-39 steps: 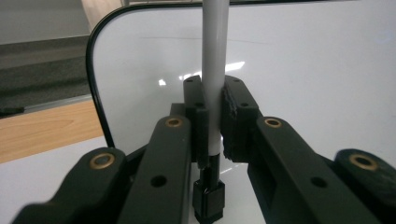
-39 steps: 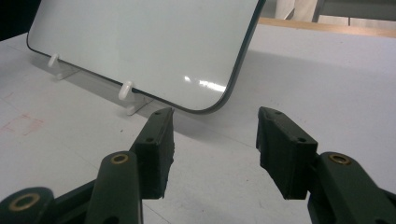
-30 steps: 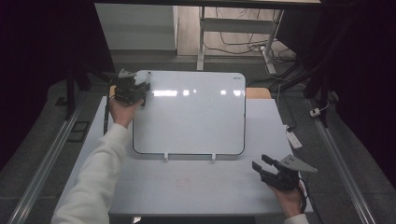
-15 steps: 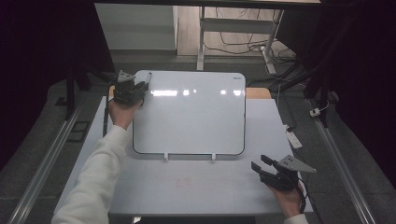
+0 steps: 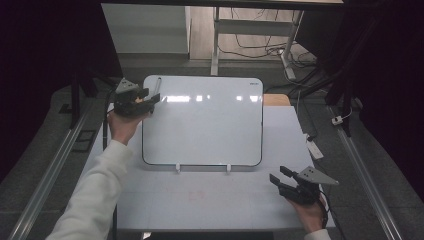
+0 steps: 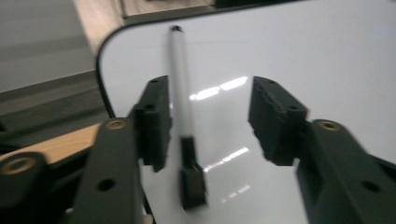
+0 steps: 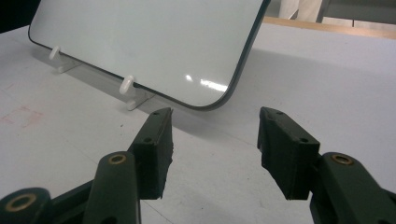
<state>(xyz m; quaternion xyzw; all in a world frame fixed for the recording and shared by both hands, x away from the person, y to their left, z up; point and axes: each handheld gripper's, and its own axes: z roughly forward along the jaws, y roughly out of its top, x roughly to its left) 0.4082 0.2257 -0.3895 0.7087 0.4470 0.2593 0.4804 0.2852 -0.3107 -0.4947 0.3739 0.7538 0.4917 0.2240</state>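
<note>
A pale grey table stands on a grey floor, with metal rails running along both sides of it. Beyond its far edge a white desk frame rises over a wooden floor strewn with dark cables. The room's sides lie in deep shadow; overhead light glints off the glossy surfaces.

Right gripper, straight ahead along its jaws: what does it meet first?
Probably the whiteboard: the right gripper, jaws open and empty, points at the board's near rounded corner, with bare table between. Depth is unclear; aimed low, it could meet the table first.
</note>
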